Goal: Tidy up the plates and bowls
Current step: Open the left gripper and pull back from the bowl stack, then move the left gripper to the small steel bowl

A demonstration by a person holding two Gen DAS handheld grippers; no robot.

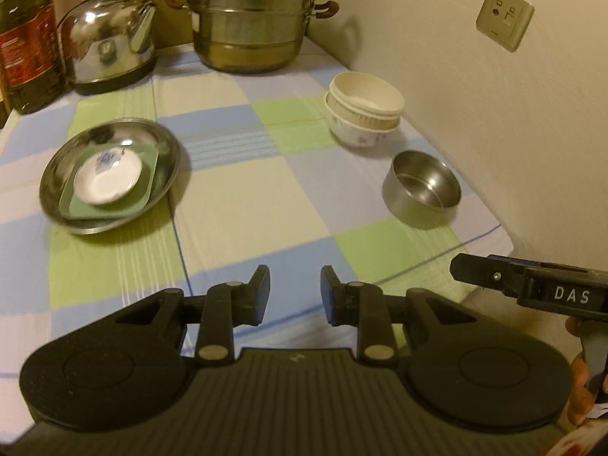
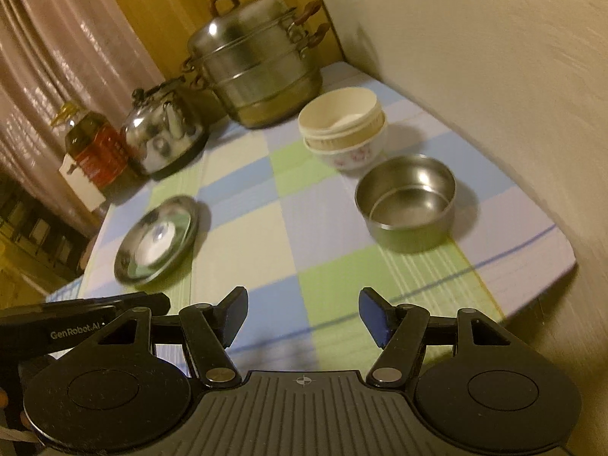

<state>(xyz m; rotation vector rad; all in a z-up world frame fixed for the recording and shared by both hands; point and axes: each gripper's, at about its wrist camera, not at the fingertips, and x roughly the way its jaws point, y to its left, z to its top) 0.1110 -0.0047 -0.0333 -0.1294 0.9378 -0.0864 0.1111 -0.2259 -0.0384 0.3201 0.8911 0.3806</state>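
A steel plate (image 1: 60, 182) lies at the left of the checked tablecloth; a green square plate (image 1: 148, 186) lies in it, with a small white floral saucer (image 1: 108, 178) on top. The stack also shows in the right wrist view (image 2: 133, 258). A stack of cream bowls (image 1: 363, 108) nested in a floral bowl stands at the right by the wall, also in the right wrist view (image 2: 342, 129). A steel bowl (image 1: 421, 190) stands alone in front of it (image 2: 406, 205). My left gripper (image 1: 295, 296) is open and empty above the near table edge. My right gripper (image 2: 303, 315) is open and empty.
A steel steamer pot (image 1: 250, 19), a kettle (image 1: 110, 38) and an oil bottle (image 1: 26, 38) stand along the back. The wall (image 1: 494, 114) runs along the right side. The right gripper's body (image 1: 532, 288) is at my right in the left wrist view.
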